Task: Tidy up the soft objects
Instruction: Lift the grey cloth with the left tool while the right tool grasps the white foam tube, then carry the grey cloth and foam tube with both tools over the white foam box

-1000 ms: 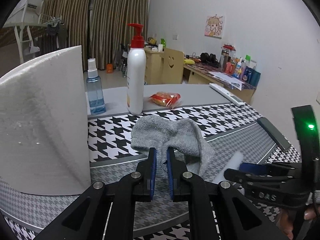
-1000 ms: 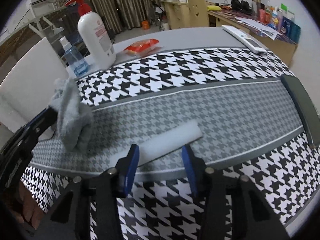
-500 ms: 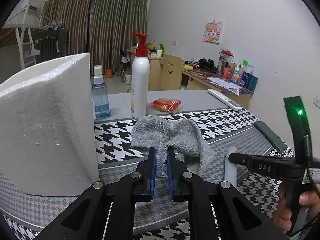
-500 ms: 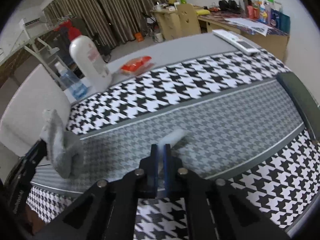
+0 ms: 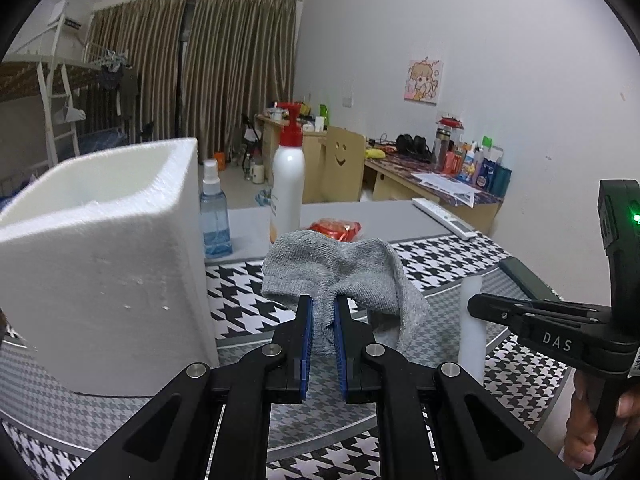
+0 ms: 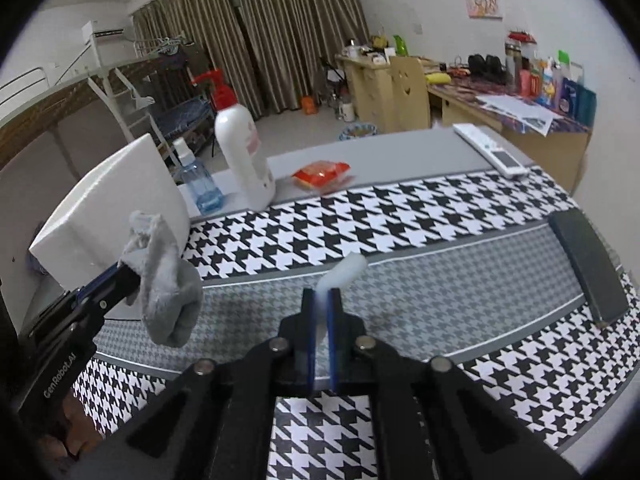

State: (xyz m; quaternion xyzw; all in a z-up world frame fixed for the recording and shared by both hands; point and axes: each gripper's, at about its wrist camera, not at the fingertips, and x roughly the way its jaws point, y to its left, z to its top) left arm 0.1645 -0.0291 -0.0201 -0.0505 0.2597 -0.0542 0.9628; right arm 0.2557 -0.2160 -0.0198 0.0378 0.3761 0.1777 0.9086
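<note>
Houndstooth-covered worktop (image 6: 440, 216) carries a white foam box (image 5: 104, 264), evidently the bin, beside which the left claw (image 5: 322, 320) pinches a grey sock (image 5: 340, 268) aloft and the right claw (image 6: 320, 312) clamps a white foam stick (image 6: 344, 272), both clear for dropping in.

1. Grey knitted cloth sock (image 5: 344, 268): soft, nubbly, matt.
2. White foam stick (image 6: 344, 274): smooth, matt.
3. White square foam box (image 5: 100, 256): grainy, matt.
4. Tall white plastic pump bottle (image 5: 287, 188): glossy.
5. Houndstooth woven cloth (image 6: 420, 224) on the desk: matt.
</note>
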